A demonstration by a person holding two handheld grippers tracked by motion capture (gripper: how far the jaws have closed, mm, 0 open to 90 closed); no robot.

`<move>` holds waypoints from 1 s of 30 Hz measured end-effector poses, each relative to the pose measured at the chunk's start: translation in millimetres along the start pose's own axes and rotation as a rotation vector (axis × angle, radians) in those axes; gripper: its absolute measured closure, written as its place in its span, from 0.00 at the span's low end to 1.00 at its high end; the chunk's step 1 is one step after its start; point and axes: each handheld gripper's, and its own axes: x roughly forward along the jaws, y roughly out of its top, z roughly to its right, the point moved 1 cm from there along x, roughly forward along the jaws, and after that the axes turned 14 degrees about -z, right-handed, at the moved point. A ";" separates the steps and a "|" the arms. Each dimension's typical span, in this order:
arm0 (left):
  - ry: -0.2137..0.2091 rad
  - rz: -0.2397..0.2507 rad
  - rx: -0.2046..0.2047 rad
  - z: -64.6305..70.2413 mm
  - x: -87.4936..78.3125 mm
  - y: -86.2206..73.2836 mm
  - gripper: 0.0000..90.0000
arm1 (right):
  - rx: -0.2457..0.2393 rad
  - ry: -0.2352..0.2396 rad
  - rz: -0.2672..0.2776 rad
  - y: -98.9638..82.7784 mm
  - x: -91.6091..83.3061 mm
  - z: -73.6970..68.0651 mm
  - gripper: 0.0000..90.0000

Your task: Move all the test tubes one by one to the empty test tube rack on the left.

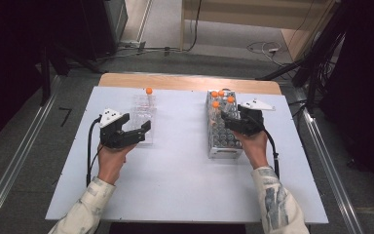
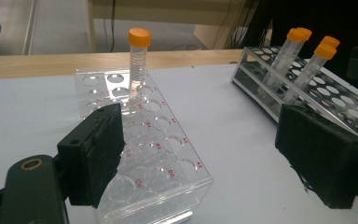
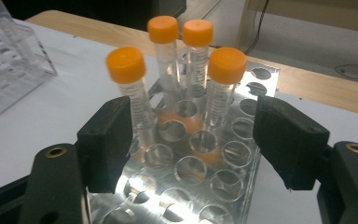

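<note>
Four orange-capped tubes (image 3: 182, 70) stand in the metal rack (image 1: 222, 146) before my spread right tongs (image 3: 196, 140), so I can pick one, while my left tongs (image 2: 214, 154), also spread, steady the clear rack (image 2: 168, 154) on the table (image 1: 175, 180).

Even overhead light brightens the white table (image 1: 175, 185) while the room's edges stay dim, glare flashes off the metal rack (image 3: 205, 186), and the nearest orange cap (image 3: 126, 64) blurs.
</note>
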 end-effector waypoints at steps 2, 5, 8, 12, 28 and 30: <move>0.001 -0.008 0.005 0.0 0.8 -0.4 0.18 | -0.010 -0.003 0.008 1.9 5.9 4.9 0.34; 0.001 -0.009 0.006 -0.4 1.4 -0.8 0.18 | -0.023 -0.008 -0.011 4.1 15.8 11.5 0.35; 0.000 -0.010 0.005 -0.9 0.5 -0.8 0.18 | -0.026 0.005 -0.014 5.4 23.0 18.4 0.40; -0.001 -0.014 0.003 -1.5 1.2 -1.0 0.18 | -0.038 0.011 -0.008 5.0 29.3 22.8 0.48; -0.010 -0.030 0.007 1.4 4.5 -2.5 0.18 | -0.078 0.022 -0.019 11.3 41.2 20.9 0.69; -0.011 -0.028 0.006 1.7 4.4 -2.4 0.18 | -0.081 0.022 -0.018 12.1 41.6 21.4 0.71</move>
